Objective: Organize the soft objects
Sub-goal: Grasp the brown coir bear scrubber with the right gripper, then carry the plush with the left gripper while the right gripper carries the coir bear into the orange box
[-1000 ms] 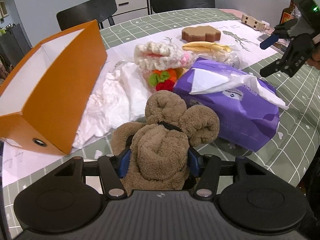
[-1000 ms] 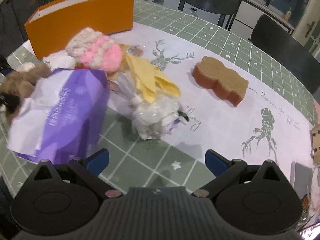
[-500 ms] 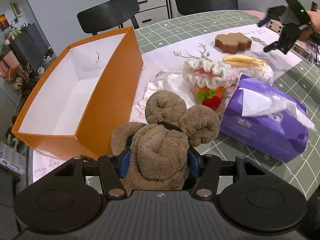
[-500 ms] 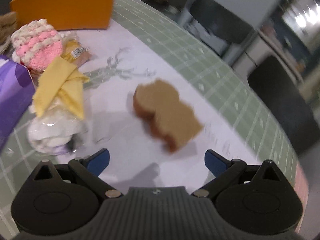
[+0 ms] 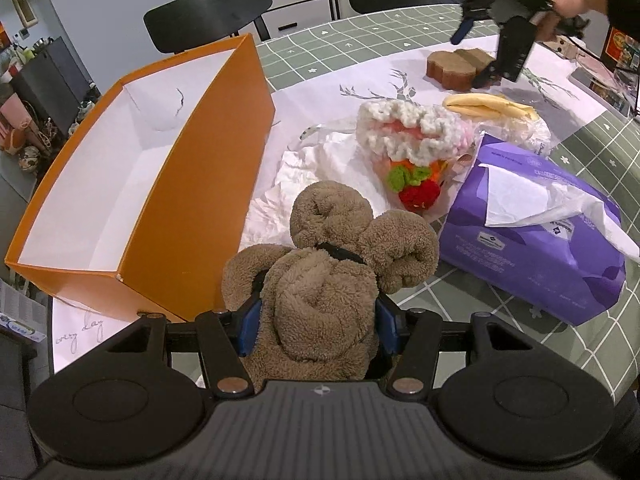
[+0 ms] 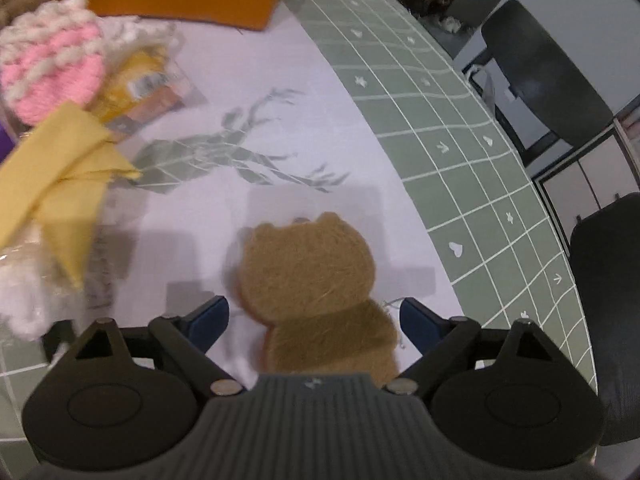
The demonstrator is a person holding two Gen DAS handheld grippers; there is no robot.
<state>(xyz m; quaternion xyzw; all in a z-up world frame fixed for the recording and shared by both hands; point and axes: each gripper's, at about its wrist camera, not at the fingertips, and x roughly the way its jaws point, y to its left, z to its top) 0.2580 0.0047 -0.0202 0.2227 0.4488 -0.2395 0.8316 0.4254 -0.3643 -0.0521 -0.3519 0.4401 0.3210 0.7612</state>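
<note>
My left gripper point(image 5: 318, 326) is shut on a brown plush toy point(image 5: 328, 276) and holds it above the table, just right of the open orange box point(image 5: 132, 208). My right gripper point(image 6: 314, 316) is open, its fingers on either side of a brown bear-shaped sponge point(image 6: 316, 284) that lies on the white cloth; it also shows in the left wrist view point(image 5: 458, 66). A pink and white knitted toy point(image 5: 412, 140), a yellow cloth point(image 5: 488, 106) on a plastic bag and a purple tissue pack point(image 5: 536, 240) lie between them.
White crumpled paper point(image 5: 316, 172) lies beside the box. Black chairs point(image 5: 208, 20) stand behind the table. Small items sit at the table's far right edge point(image 5: 600, 76). The green checked tablecloth point(image 6: 460, 152) runs to the table's rim.
My left gripper has risen and drawn back with the plush toy, showing more of the box's inside. My right gripper has swung over to the brown sponge and now straddles it.
</note>
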